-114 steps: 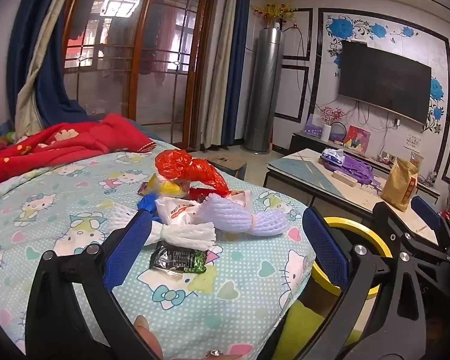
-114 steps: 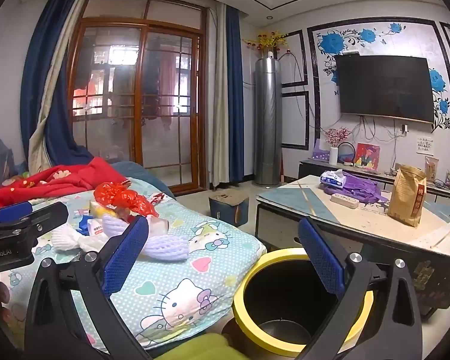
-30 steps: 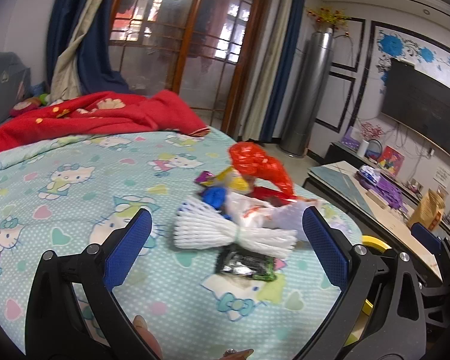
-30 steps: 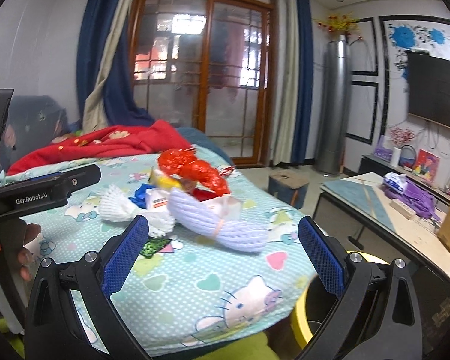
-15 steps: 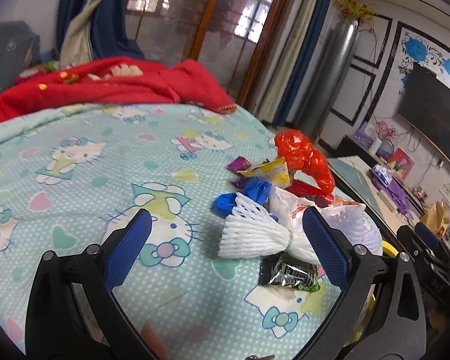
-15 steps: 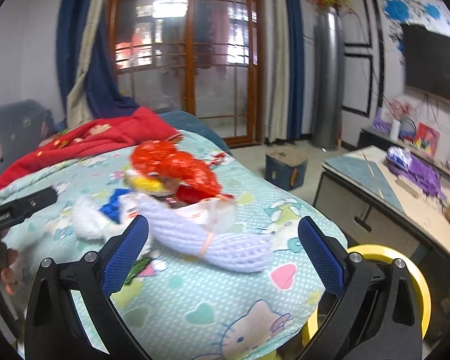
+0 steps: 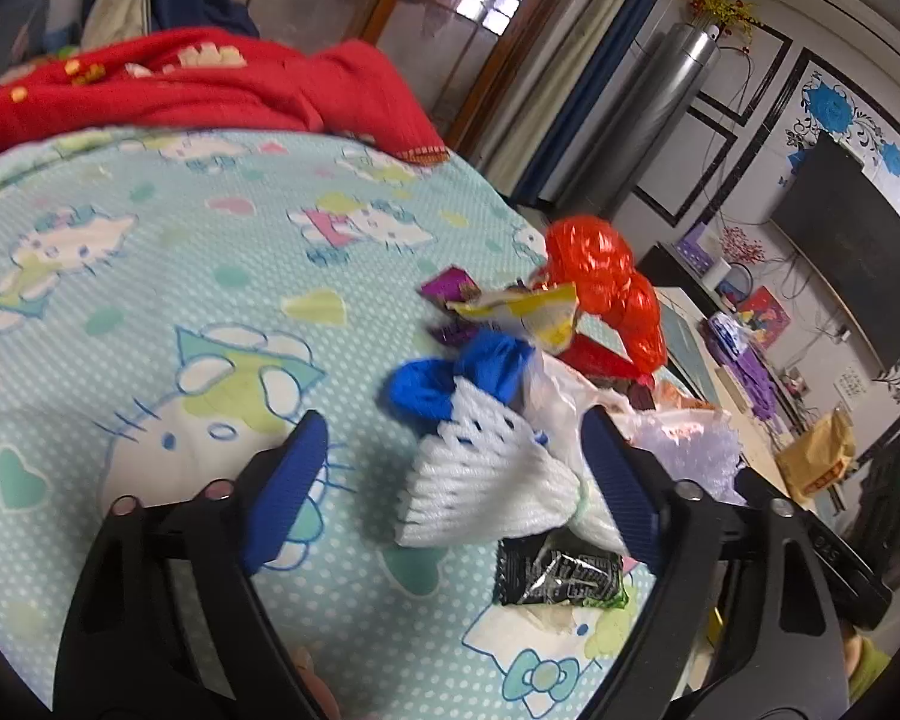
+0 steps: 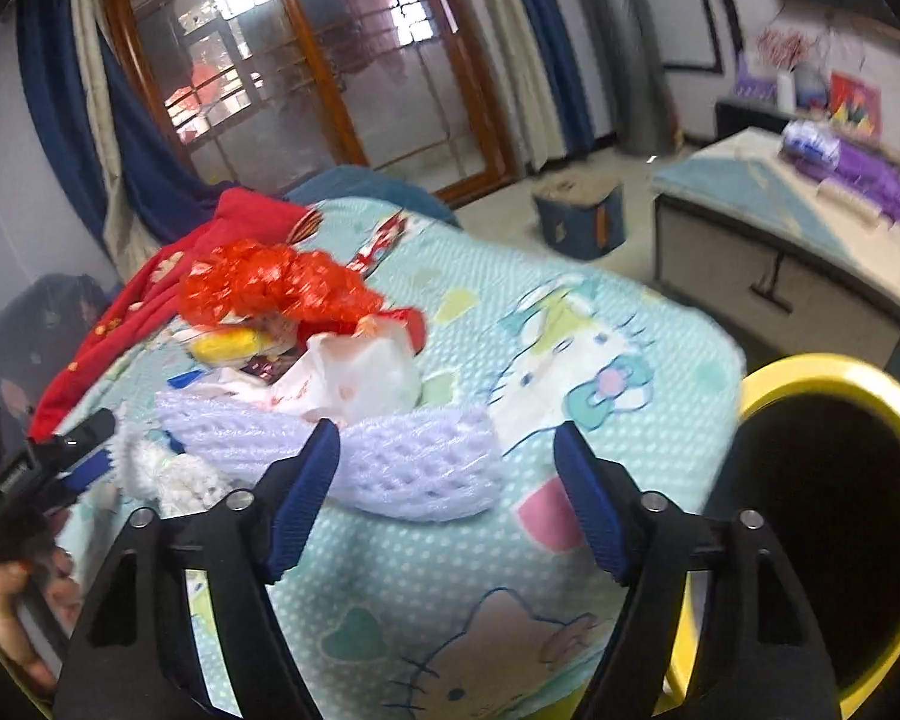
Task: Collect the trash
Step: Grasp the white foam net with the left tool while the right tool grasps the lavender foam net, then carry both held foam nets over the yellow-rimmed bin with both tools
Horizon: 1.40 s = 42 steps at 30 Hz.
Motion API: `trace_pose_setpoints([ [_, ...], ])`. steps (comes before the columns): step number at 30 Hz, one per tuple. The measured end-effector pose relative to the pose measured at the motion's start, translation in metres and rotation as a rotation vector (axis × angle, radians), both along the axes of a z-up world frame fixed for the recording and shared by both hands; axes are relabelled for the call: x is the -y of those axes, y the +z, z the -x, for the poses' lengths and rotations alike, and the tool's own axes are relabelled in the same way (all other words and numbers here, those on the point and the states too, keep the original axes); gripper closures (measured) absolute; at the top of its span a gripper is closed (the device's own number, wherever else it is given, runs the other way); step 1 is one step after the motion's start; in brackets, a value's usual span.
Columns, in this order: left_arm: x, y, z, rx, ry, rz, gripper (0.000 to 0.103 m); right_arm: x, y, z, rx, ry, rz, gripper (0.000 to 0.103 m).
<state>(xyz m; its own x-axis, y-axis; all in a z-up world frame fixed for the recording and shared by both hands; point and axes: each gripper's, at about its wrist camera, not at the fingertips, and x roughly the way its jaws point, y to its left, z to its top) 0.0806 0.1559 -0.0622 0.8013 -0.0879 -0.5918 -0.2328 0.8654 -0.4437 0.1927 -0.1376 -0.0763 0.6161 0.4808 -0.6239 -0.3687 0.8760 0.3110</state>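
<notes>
The left claw (image 7: 456, 474) tilts down over the bed with the pale blue cartoon-cat sheet (image 7: 150, 300), its blue-padded fingers (image 7: 288, 492) apart. The white foam net sleeve (image 7: 486, 492) lies between them, low and right of centre in the left view; whether the right-hand pad touches it I cannot tell. The right claw (image 8: 450, 492) also points downward, released, its pads standing either side of the lilac foam net sleeve (image 8: 402, 462) at mid-frame without pressing it. Both claws' jaws have just been closing.

A second ago both cameras sat higher and farther back, with the trash heap small ahead; now it fills the centre. The crumpled red plastic bag (image 7: 606, 288), the blue wrapper (image 7: 450, 378) and the black snack packet (image 7: 558, 576) lie clustered on the sheet. The yellow-rimmed black bin (image 8: 834, 540) sits at the right view's lower right, beside the bed edge.
</notes>
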Motion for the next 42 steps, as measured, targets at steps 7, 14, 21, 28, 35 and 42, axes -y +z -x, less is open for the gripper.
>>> trace_pose_setpoints([
  [7, 0.003, -0.006, 0.001, -0.007, -0.034, 0.029, 0.043, 0.002, -0.003, 0.004, -0.023, 0.06, -0.021, 0.063],
  [14, 0.008, -0.008, 0.006, -0.024, -0.051, 0.028, 0.078, 0.004, 0.0, 0.015, 0.004, 0.092, 0.017, 0.093],
  [21, 0.007, 0.001, 0.017, 0.005, -0.063, 0.005, 0.094, 0.0, 0.006, 0.031, 0.033, 0.155, 0.035, 0.097],
  [28, 0.006, 0.023, 0.03, 0.068, -0.072, -0.032, 0.096, -0.004, 0.026, 0.048, 0.1, 0.195, 0.027, 0.097],
  [35, 0.009, 0.048, 0.045, 0.137, -0.077, -0.054, 0.096, 0.004, 0.052, 0.064, 0.203, 0.188, 0.011, 0.097],
  [42, 0.029, 0.068, 0.05, 0.185, -0.12, -0.091, 0.096, 0.028, 0.071, 0.07, 0.253, 0.131, 0.003, 0.097],
])
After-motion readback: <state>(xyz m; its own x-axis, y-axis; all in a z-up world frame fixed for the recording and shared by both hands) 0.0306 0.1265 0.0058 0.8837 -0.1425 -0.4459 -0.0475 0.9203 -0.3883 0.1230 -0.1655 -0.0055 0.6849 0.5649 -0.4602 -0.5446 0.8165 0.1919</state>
